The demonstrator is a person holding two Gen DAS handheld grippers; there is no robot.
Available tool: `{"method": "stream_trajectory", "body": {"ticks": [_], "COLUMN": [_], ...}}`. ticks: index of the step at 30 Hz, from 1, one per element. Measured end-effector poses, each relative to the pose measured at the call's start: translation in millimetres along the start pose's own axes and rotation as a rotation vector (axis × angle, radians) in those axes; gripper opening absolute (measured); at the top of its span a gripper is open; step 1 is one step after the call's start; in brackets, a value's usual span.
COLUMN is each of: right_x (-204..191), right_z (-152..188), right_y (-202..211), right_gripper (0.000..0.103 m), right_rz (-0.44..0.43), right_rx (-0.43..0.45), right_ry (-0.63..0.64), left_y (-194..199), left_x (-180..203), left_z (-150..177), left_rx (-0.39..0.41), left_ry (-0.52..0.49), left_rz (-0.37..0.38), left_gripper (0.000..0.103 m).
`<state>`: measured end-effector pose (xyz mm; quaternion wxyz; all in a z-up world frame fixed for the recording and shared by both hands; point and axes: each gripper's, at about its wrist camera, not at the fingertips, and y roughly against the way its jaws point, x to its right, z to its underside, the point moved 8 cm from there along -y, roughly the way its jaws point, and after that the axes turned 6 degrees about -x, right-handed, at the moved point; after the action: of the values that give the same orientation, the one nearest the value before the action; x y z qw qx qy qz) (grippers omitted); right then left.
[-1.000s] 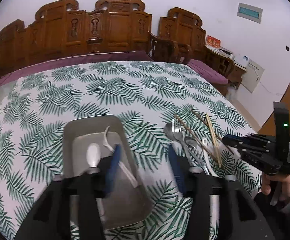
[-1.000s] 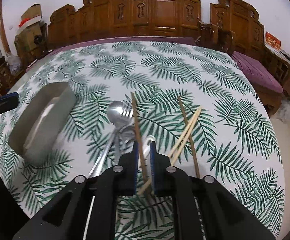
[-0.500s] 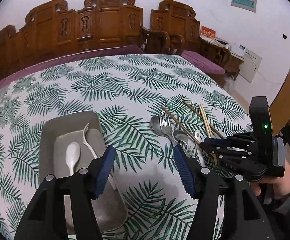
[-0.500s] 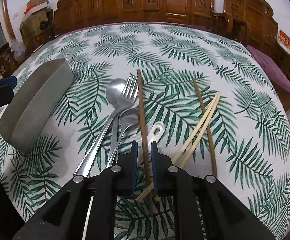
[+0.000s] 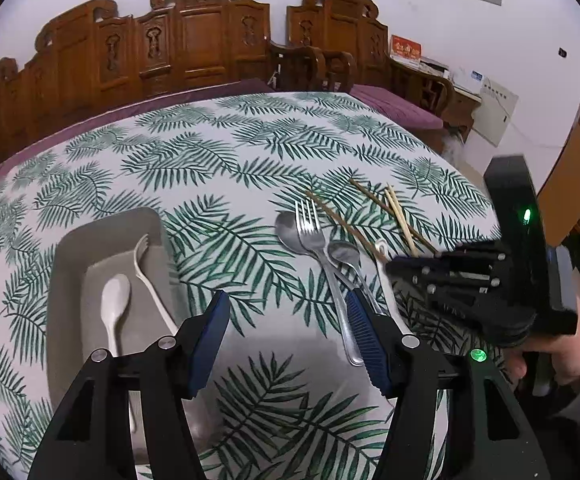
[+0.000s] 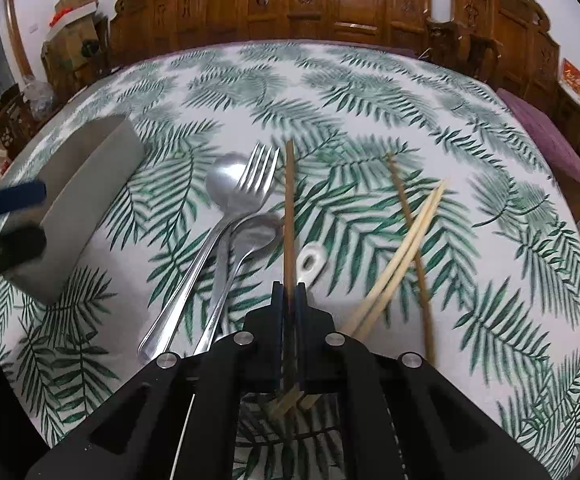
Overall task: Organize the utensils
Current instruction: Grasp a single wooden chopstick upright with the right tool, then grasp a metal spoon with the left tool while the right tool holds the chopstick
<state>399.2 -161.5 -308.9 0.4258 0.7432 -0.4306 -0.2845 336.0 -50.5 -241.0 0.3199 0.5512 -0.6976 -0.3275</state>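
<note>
Right gripper (image 6: 289, 296) clamped near the end of a dark brown wooden chopstick (image 6: 288, 208): light, stiff, slippery, liable to pivot. Left gripper (image 5: 288, 340) apart, empty.

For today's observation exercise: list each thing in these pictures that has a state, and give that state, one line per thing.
Left gripper: open, empty, above the tablecloth.
Right gripper: shut on the dark chopstick.
Grey tray: holds a white spoon and a white fork.
Metal fork: loose on the cloth, overlapping the large metal spoon.
Pale chopsticks: lying loose, side by side.
</note>
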Motion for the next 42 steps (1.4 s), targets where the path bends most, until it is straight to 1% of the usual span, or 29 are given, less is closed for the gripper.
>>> {"method": "stream_trajectory", "body": {"ticks": [5,10,12,16,18,23,26,27,30,32,34,35,36,42], "right_x": [17.3,30.6,33.5,35.0,35.8,45.2,50.7,51.3,49.7,48.4,48.2,47.7,47.1,46.1], "right_z": [-10.4,-15.9,-16.5,-17.2,-17.3,-17.1,-16.5,-15.9,-14.9,-15.2,-15.8,-16.3,-16.7,-17.7], "right_y": [14.2,25.0,26.4,27.1,28.0,31.3,32.9,32.7,32.9,33.7,34.7,35.7,36.6,38.8], "right_gripper": [0.006,0.006,0.006,0.006,0.006,0.006,0.006,0.006,0.006,0.006,0.007,0.007,0.007,0.007], "right_rz": [0.009,0.016,0.014,0.008,-0.003,-0.025,-0.05,-0.059,-0.062,-0.069,-0.076,-0.081,-0.085,-0.095], "right_rx": [0.071,0.115,0.121,0.122,0.124,0.131,0.134,0.132,0.129,0.131,0.134,0.136,0.139,0.144], "right_ry": [-0.055,-0.09,-0.096,-0.097,-0.1,-0.131,-0.162,-0.168,-0.162,-0.16,-0.161,-0.162,-0.162,-0.164], "left_y": [-6.7,-16.5,-19.6,-29.9,-35.7,-52.2,-66.0,-72.0,-83.7,-89.3,-93.7,-95.0,-96.3,-97.6], "left_x": [7.9,16.2,21.0,30.5,36.4,52.1,57.0,58.9,60.9,61.2,61.4,61.9,62.4,59.7], "left_z": [4.4,7.4,7.3,7.7,7.0,5.1,4.0,4.1,4.9,4.6,3.4,2.8,3.0,0.8], "left_rx": [-0.014,-0.035,-0.042,-0.071,-0.088,-0.127,-0.159,-0.173,-0.204,-0.217,-0.227,-0.231,-0.238,-0.235], "left_ry": [-0.008,-0.025,-0.033,-0.03,-0.035,-0.057,-0.036,-0.022,0.0,0.013,0.036,0.044,0.047,0.061], "left_rz": [0.003,-0.007,-0.01,0.003,0.003,0.007,0.022,0.032,0.03,0.032,0.045,0.051,0.051,0.035], "left_gripper": [0.058,0.057,0.052,0.048,0.041,0.035,0.032,0.029,0.023,0.021,0.02,0.018,0.013,0.001]}}
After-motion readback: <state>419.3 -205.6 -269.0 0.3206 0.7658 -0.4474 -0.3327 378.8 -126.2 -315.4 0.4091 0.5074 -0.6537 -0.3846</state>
